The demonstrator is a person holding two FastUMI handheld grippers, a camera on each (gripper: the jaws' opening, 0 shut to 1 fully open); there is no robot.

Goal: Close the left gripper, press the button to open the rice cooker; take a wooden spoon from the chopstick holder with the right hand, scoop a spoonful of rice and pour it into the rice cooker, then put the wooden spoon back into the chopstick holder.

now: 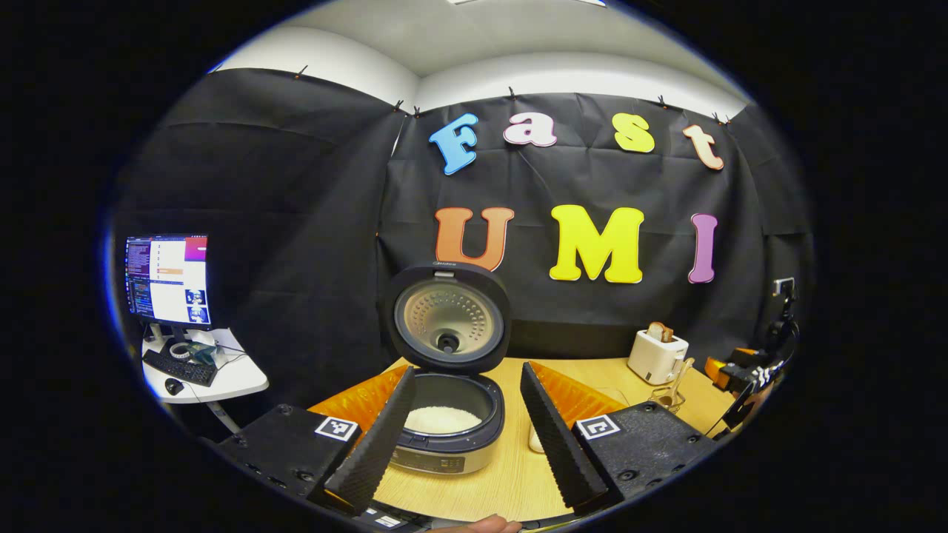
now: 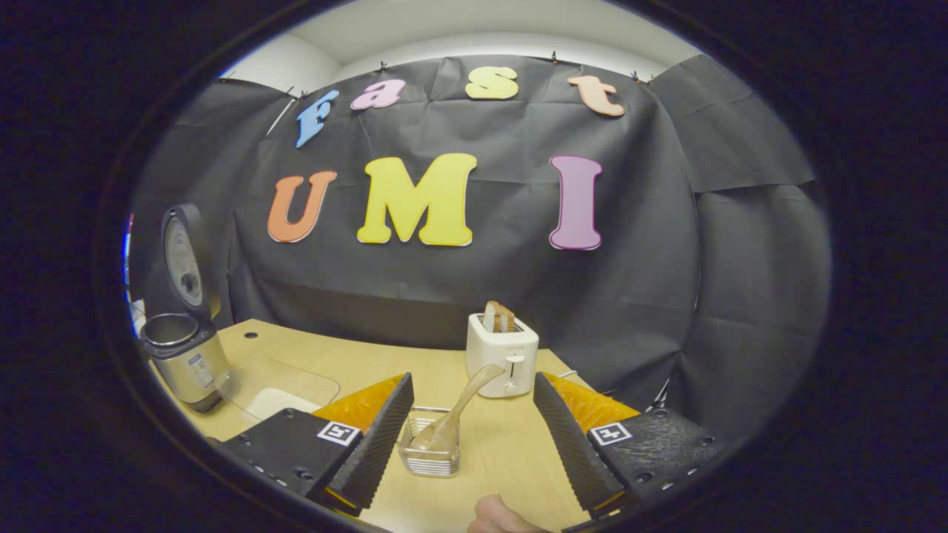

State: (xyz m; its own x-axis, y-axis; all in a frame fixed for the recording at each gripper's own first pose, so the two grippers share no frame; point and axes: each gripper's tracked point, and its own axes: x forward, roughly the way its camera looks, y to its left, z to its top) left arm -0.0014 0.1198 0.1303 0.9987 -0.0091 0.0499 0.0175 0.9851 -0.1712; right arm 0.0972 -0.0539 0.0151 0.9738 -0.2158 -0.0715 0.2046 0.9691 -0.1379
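- The left gripper (image 1: 465, 426) stands open above the near edge of the pale wood-grain table (image 1: 511, 474), its ribbed wedge-shaped fingers (image 1: 378, 437) spread wide and holding nothing
- Between those fingers sits the rice cooker (image 1: 450, 426), a round pot with a brushed metal body and dark rim; white rice (image 1: 442, 420) lies in its bowl
- Its lid (image 1: 450, 314) is swung up and stands upright, the inner plate a dull metal disc dotted with small holes
- The right gripper (image 2: 474, 429) is also open and empty, fingers (image 2: 574, 437) well apart
- Between them, near on the table, is the chopstick holder (image 2: 431, 444), a small square basket of clear plastic with slatted sides
- The wooden spoon (image 2: 458, 411) rests in it, bowl down, its smooth handle leaning up and to the right
- Just beyond stands a white boxy toaster (image 2: 503, 355) with toast (image 2: 498, 317) poking out of its slots
- In the right gripper view the cooker sits far left, a clear flat container (image 2: 278, 389) beside it
- A monitor (image 1: 168, 280) and keyboard (image 1: 179, 368) sit on a small white side table (image 1: 229, 379) at the far left
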